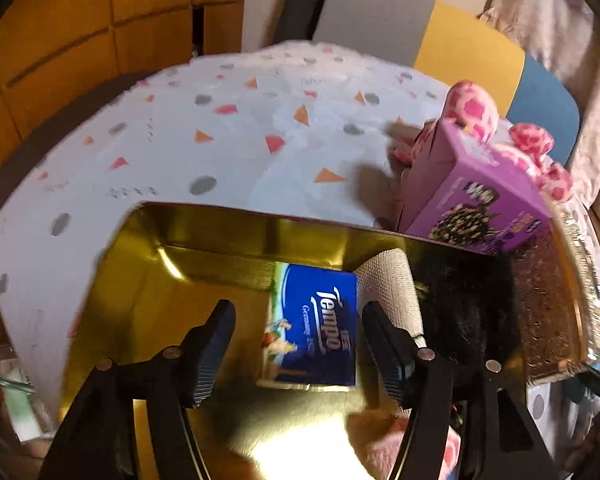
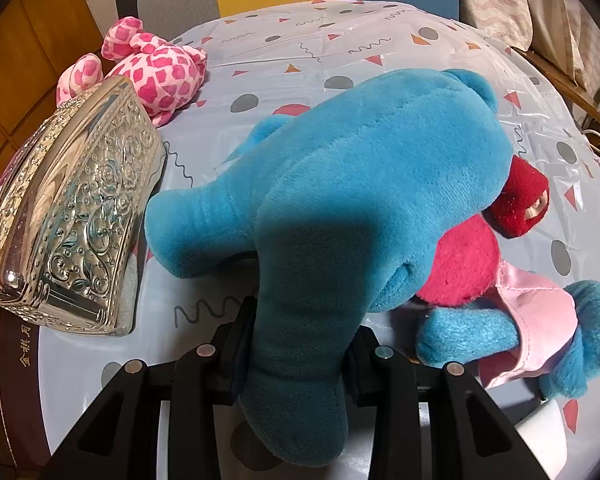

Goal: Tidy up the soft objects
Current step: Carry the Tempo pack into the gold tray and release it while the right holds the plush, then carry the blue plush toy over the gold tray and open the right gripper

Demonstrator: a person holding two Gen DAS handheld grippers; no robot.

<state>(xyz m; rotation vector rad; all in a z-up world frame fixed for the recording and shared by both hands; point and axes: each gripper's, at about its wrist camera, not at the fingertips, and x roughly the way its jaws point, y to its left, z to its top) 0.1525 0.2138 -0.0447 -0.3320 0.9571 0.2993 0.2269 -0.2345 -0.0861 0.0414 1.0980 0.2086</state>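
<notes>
Right gripper (image 2: 296, 340): black jaws pinched tight on one limb of a blue plush toy (image 2: 364, 184). Short, velvety teal pile, rounded stubby limbs, fat body lifted just above the tablecloth (image 2: 332, 44). Under and beside it, another stuffed figure (image 2: 460, 264): magenta body, red mouth-like part with a pale tooth, shaggier blue limbs, a satin-pink cloth piece. Further left, an embossed silver tin wall (image 2: 84, 208), scrollwork and beaded edges, bright and reflective; below it a dark strip bearing small gold Chinese characters, too small to read with certainty. Beyond the tin, a pink-and-white spotted plush (image 2: 156, 76) lying on the cloth.

Left gripper (image 1: 296, 340): jaws spread, nothing pinched, ribbed dark pads hovering over the open gold tin (image 1: 148, 280). Between the jaws but untouched, a blue tissue pack (image 1: 320, 328) lying flat on the mirror-gold floor, white script reading "Tempo", smaller writing beneath blurred. Right beside it, a white roll (image 1: 392, 280) with a dimpled, woven-looking surface, then something black and furry (image 1: 464, 304). On the far right rim, a purple cardboard box (image 1: 476, 192), tilted, printed with dark berries, lettering unreadable. Behind the box, the same pink spotted plush (image 1: 472, 108). Tablecloth glossy, pale grey, scattered with orange and pink triangles, grey dots, thin squiggles.
</notes>
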